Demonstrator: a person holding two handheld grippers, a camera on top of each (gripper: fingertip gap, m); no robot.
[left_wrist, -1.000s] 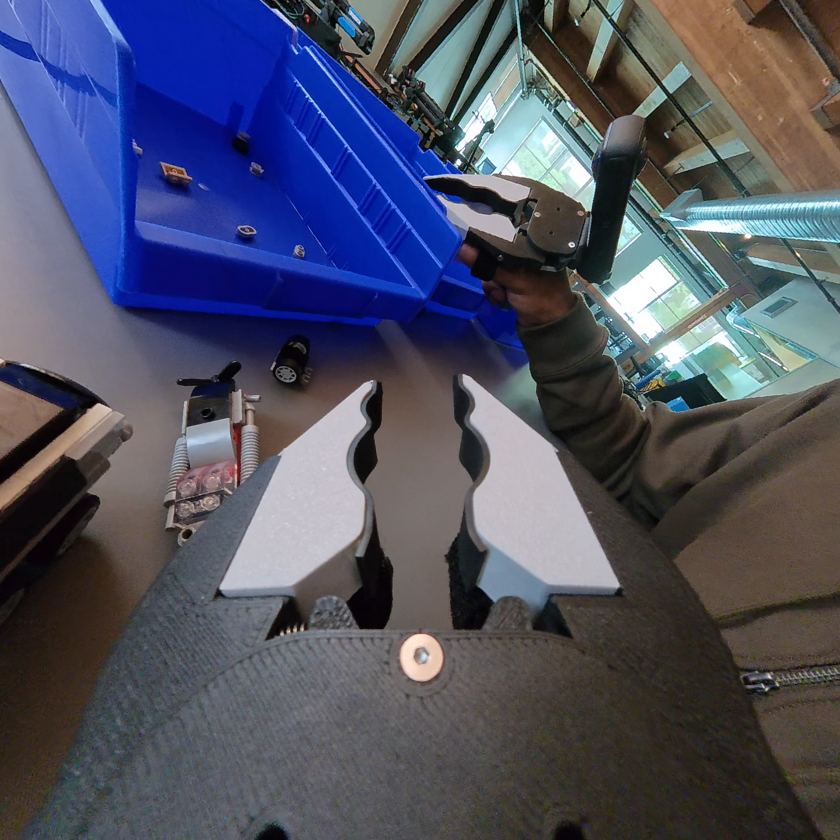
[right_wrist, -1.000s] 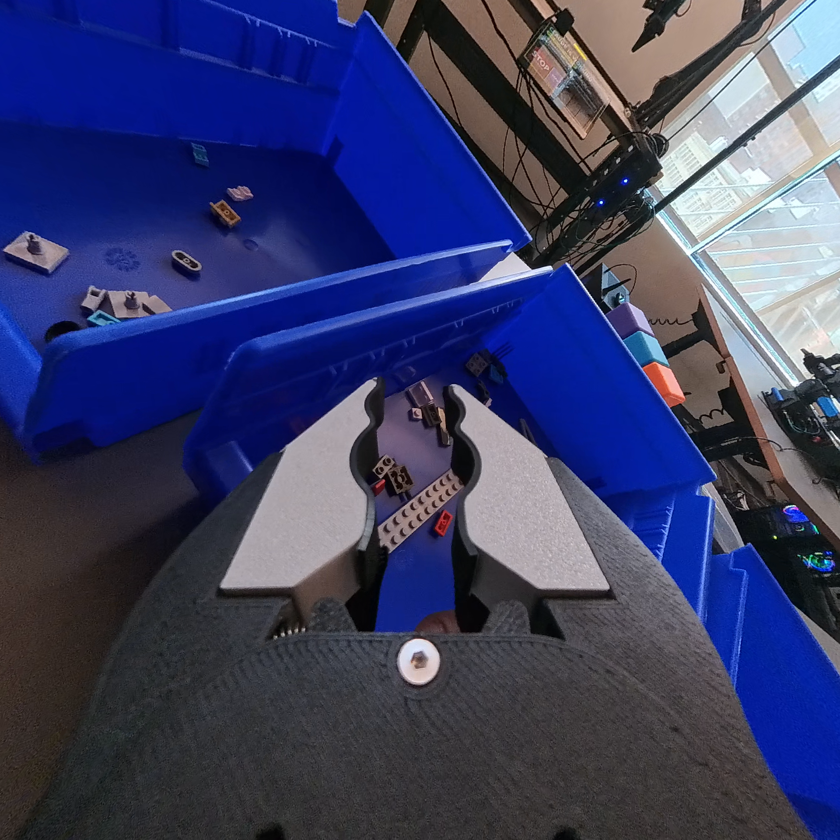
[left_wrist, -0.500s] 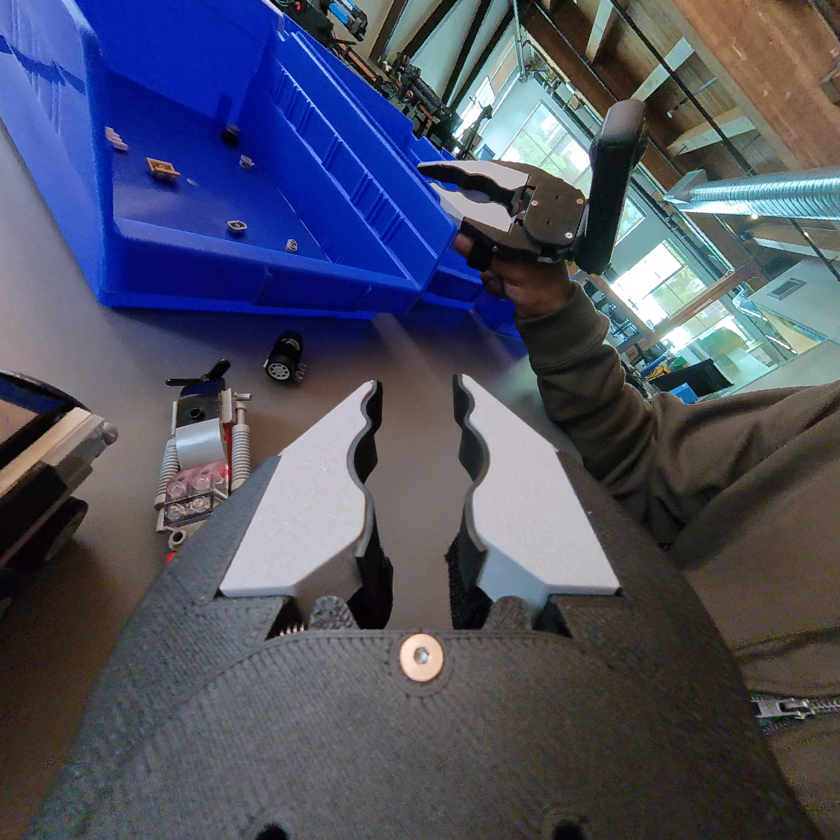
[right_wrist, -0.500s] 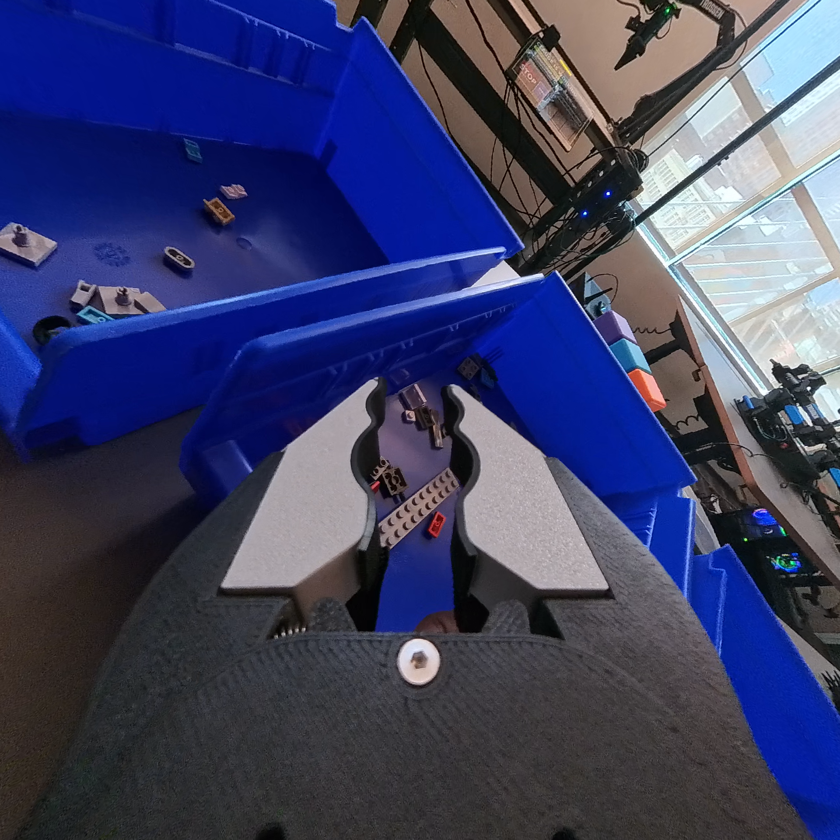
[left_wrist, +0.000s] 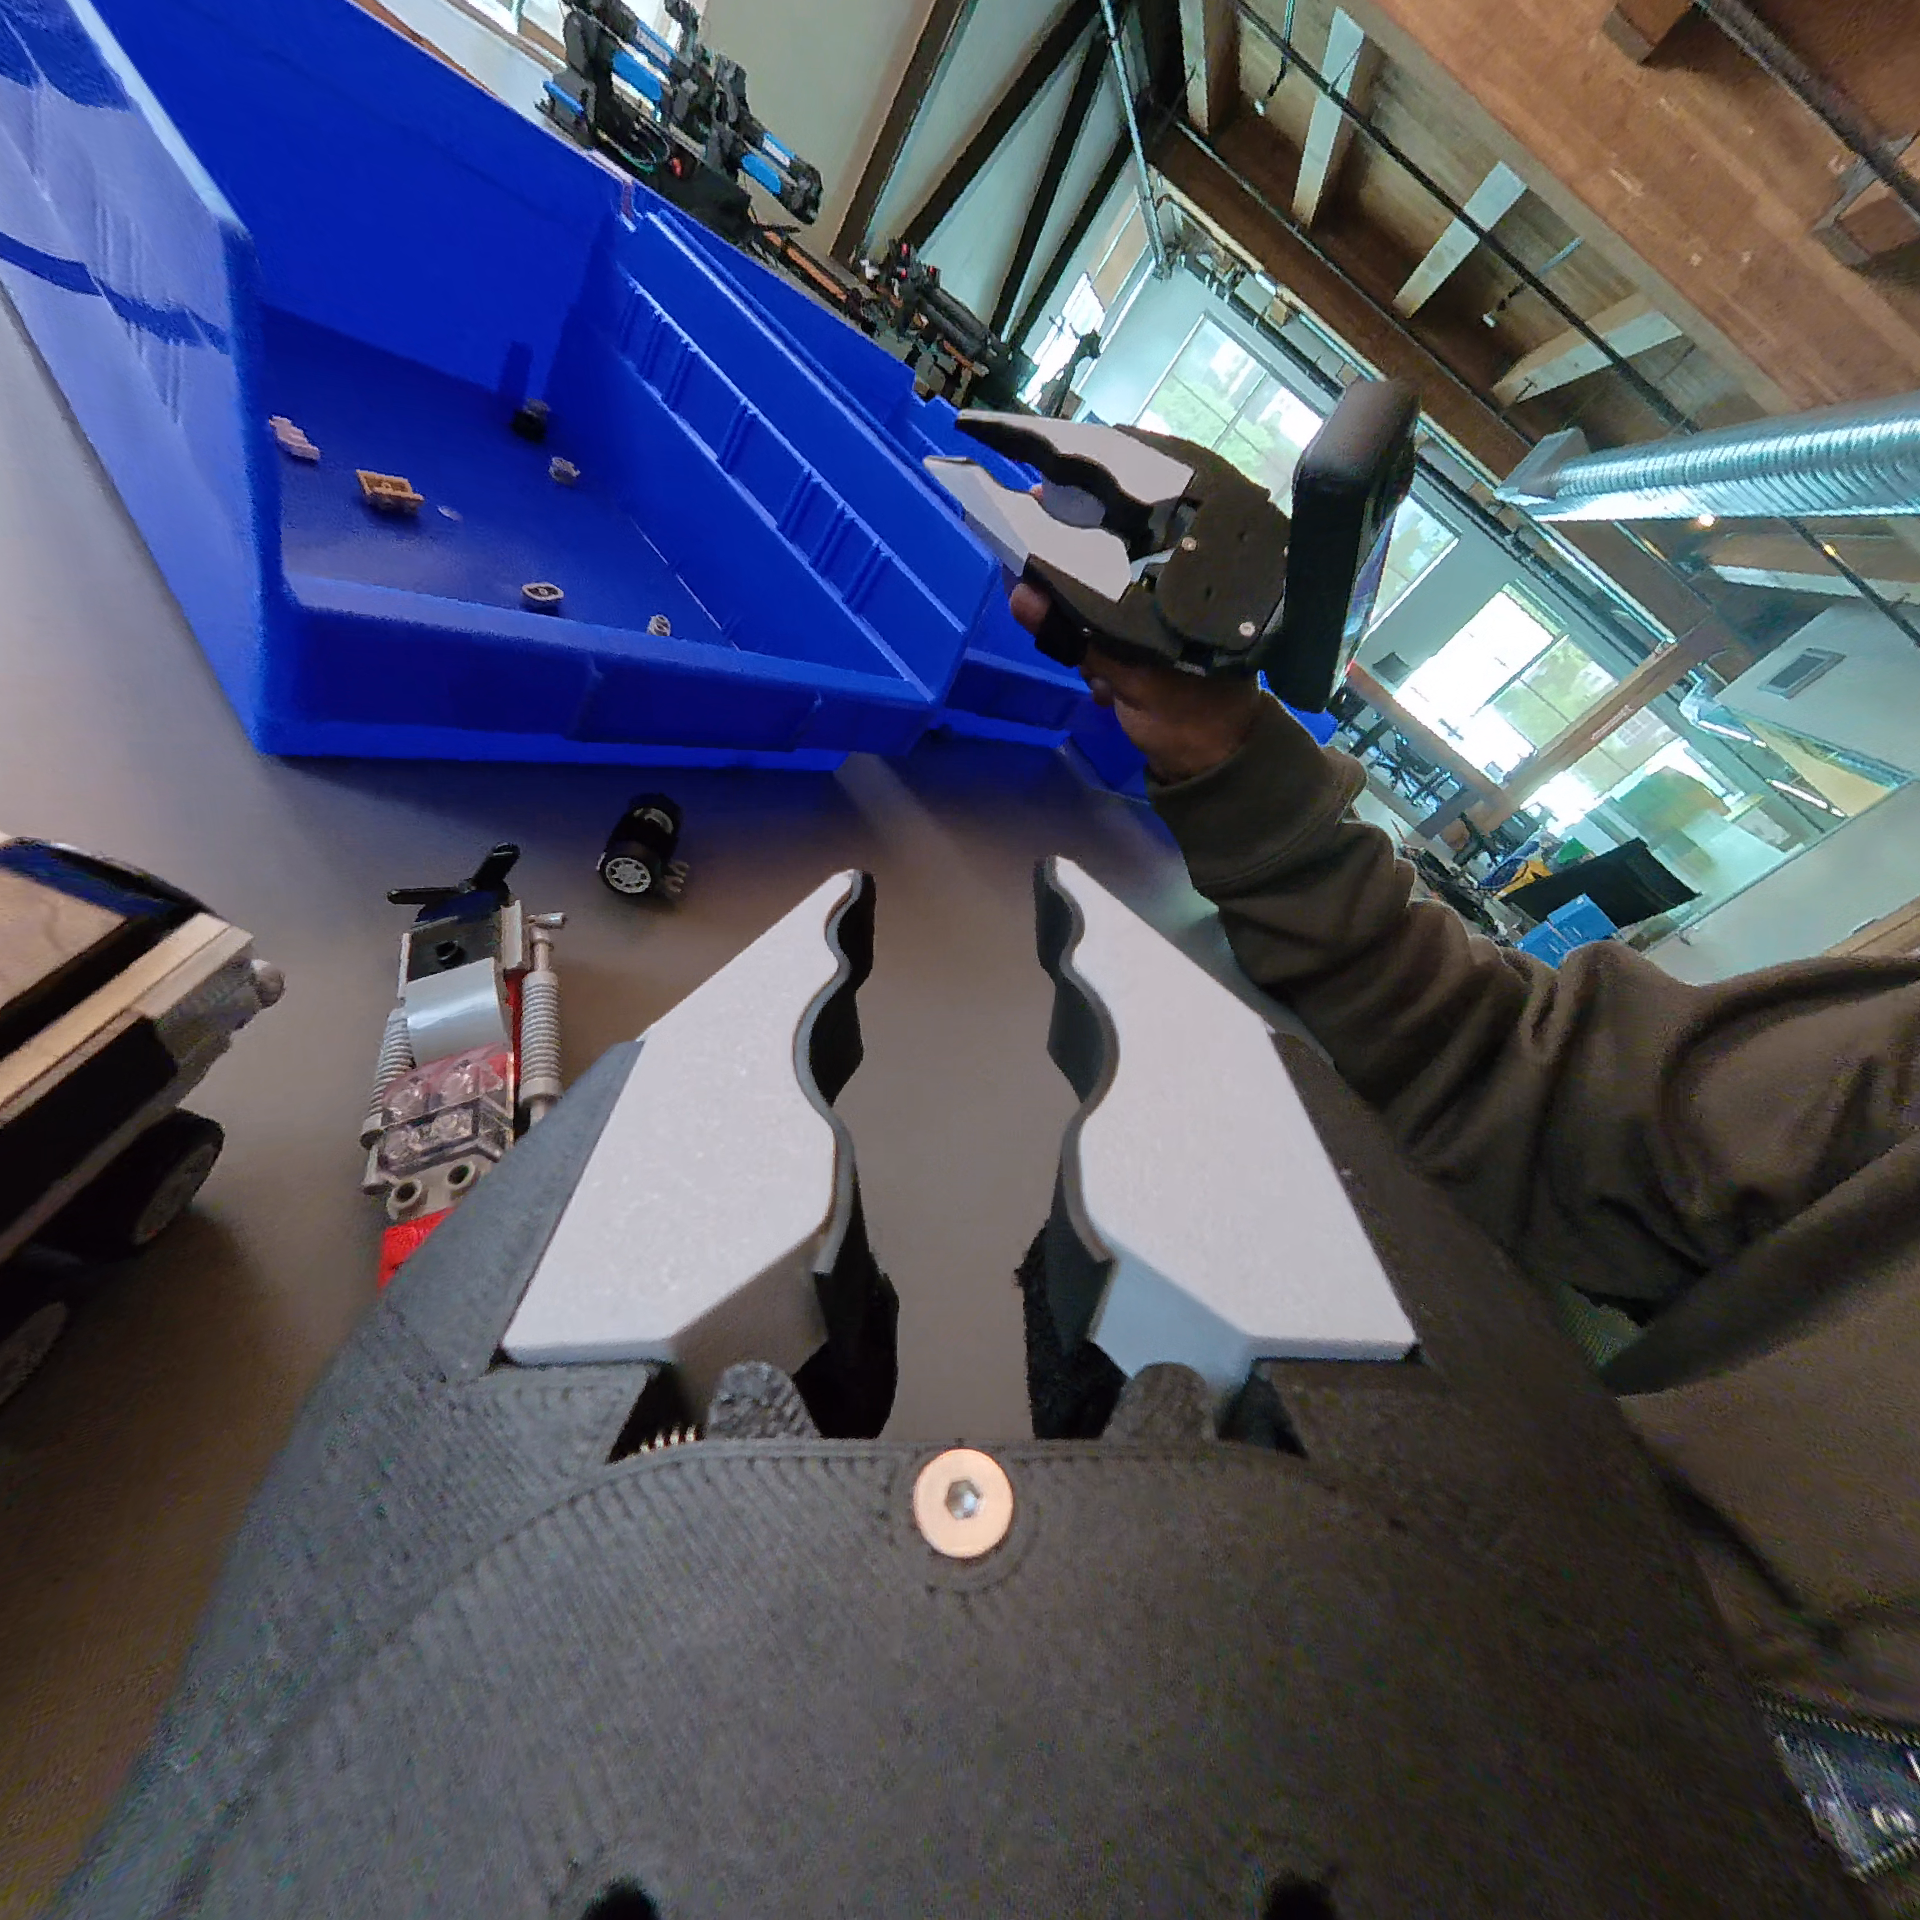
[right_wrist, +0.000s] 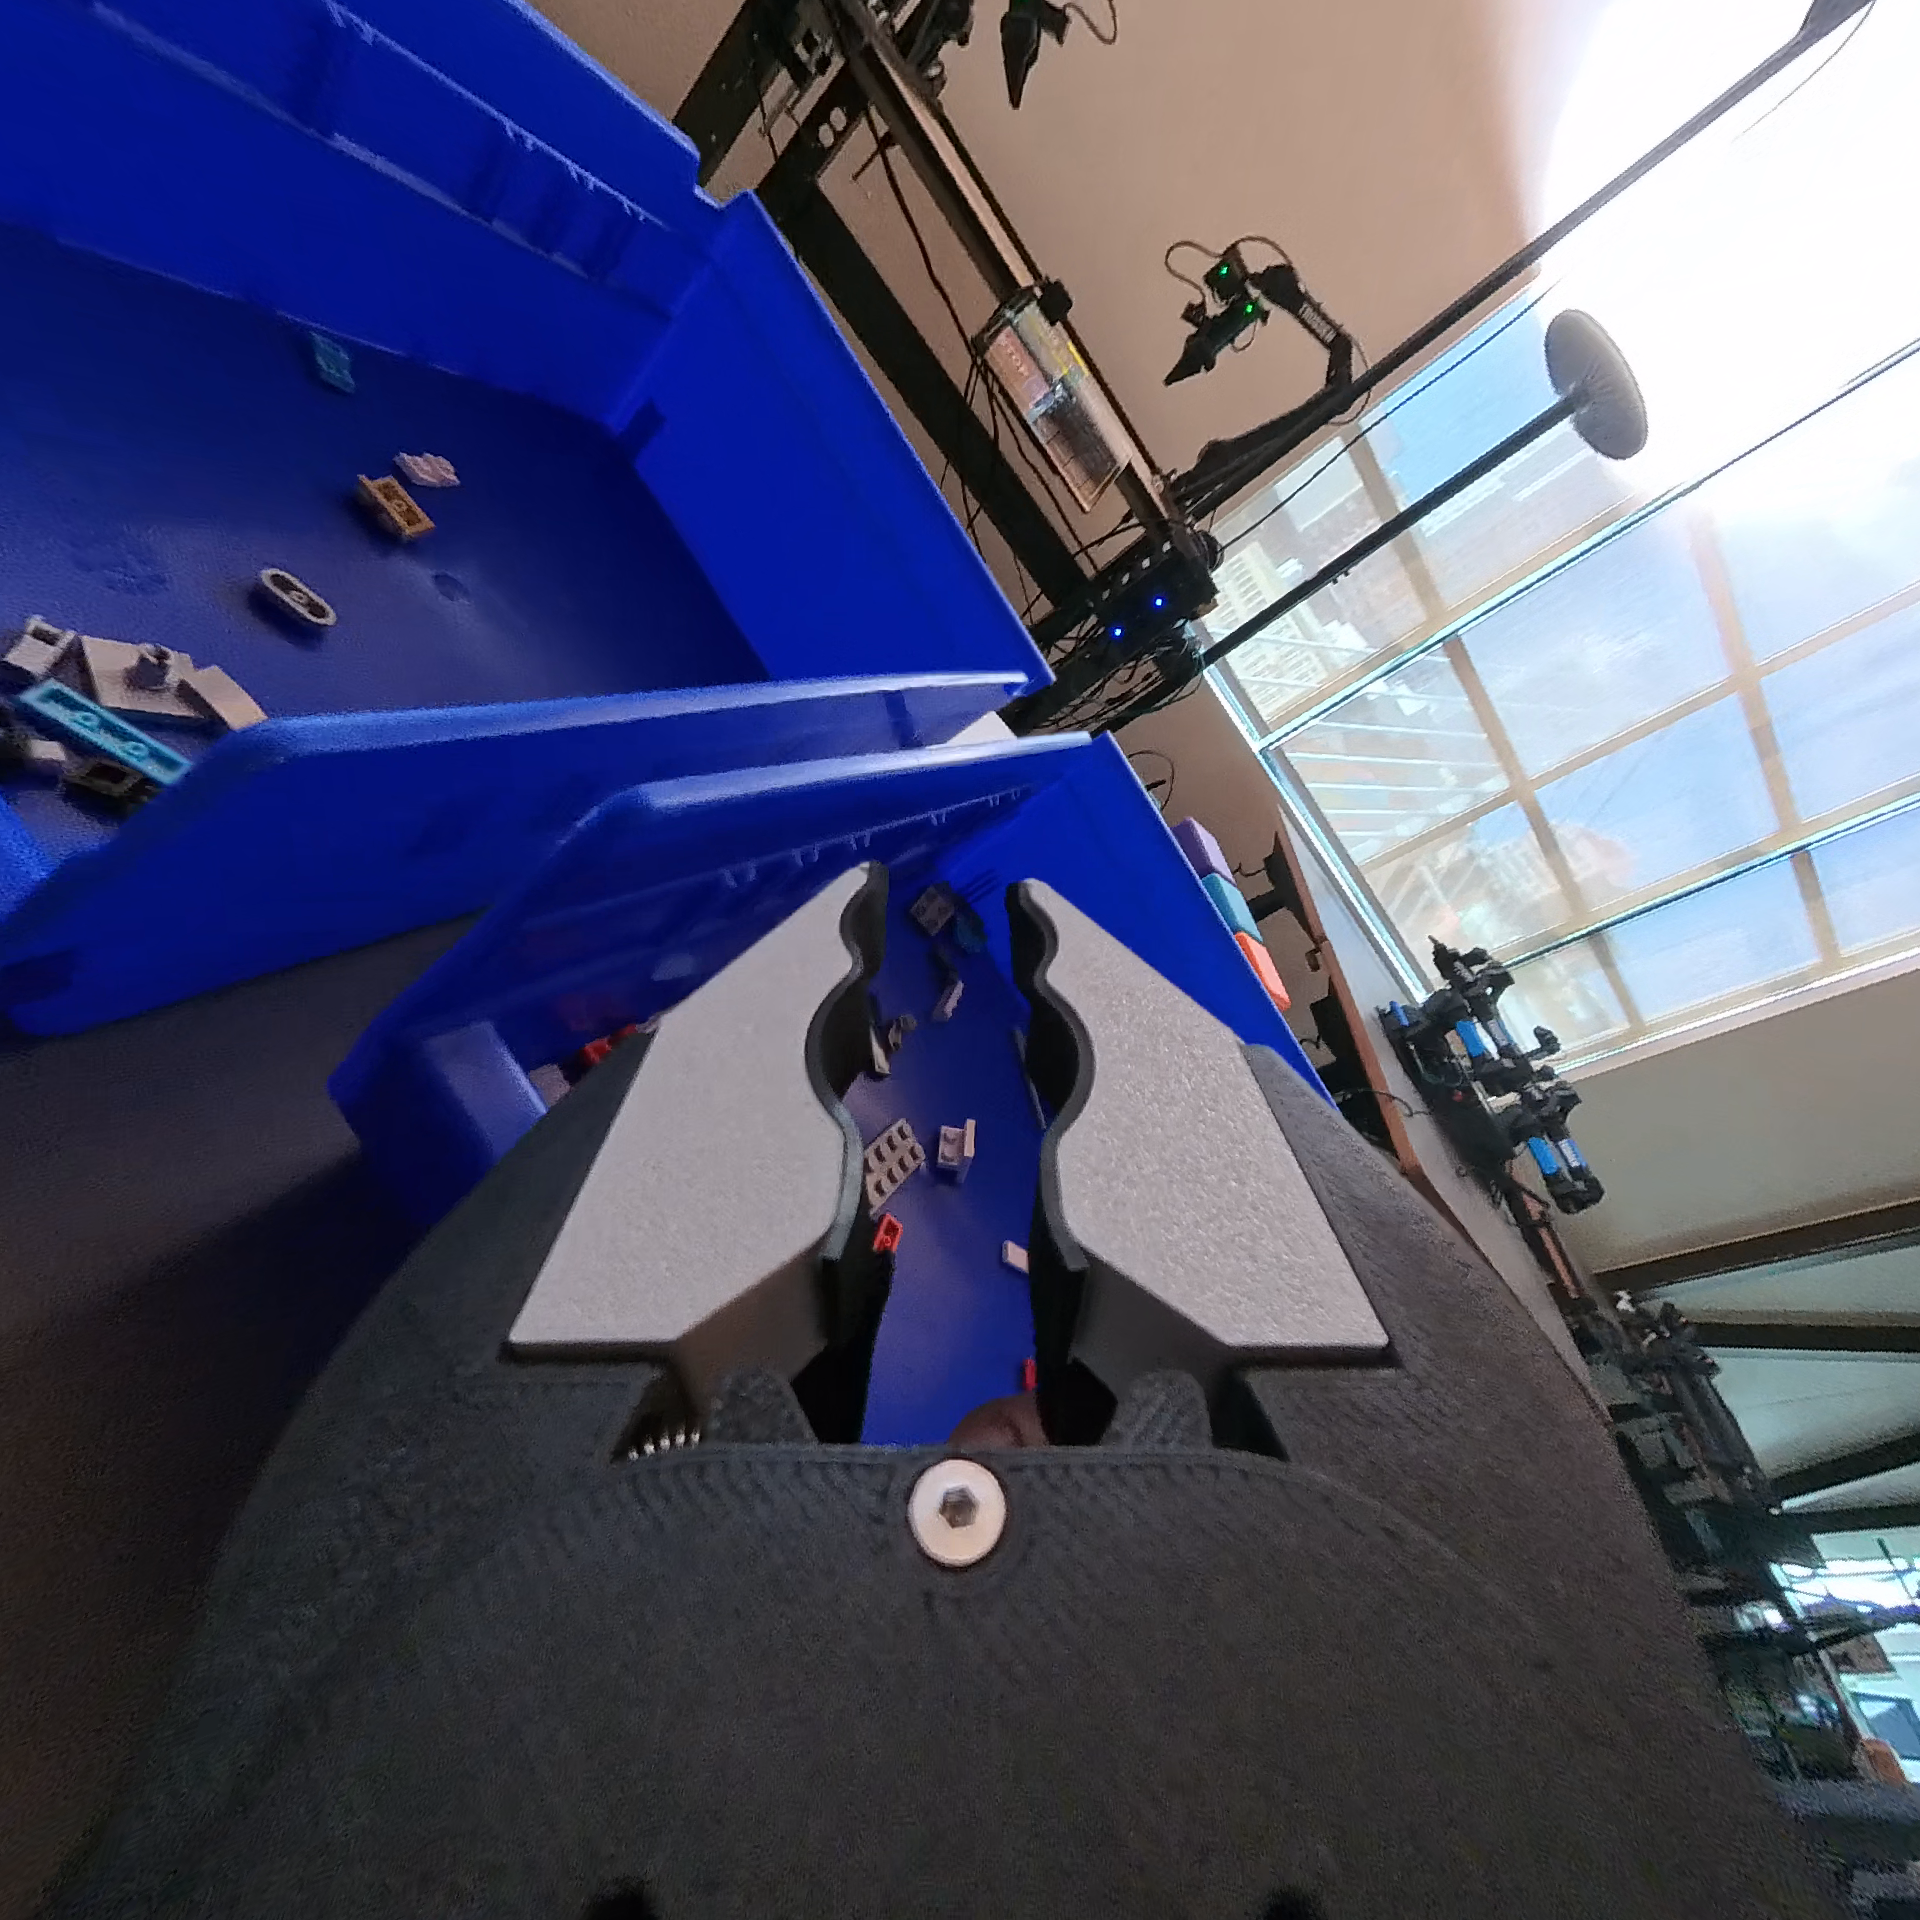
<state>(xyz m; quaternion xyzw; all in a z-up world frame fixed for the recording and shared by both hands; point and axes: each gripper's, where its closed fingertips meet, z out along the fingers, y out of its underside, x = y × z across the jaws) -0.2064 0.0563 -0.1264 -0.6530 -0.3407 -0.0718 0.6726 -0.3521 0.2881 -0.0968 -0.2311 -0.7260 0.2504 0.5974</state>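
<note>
The left claw (left_wrist: 948, 894) stands narrowly parted over bare bench (left_wrist: 727, 810), holding nothing; a toy wheel (left_wrist: 639, 857) lies toward the frame's left. The right claw (right_wrist: 945, 899), also narrow and bare, hangs above a blue bin (right_wrist: 644, 821) of small bricks (right_wrist: 891, 1158) at frame centre.

What your two cameras leave hidden or unclear

At your near left, the dark wheeled model (left_wrist: 94, 1049) is cut by the picture's edge, and the left gripper (left_wrist: 948, 894) body covers the near end of the small brick assembly (left_wrist: 457, 1049). In the second blue bin (right_wrist: 665, 831), the right gripper (right_wrist: 943, 894) fingers (right_wrist: 717, 1143) cover many of the small bricks (right_wrist: 894, 1158), and the far ones are too small to tell. Your sleeve (left_wrist: 1455, 1039) runs out at the right edge.
</note>
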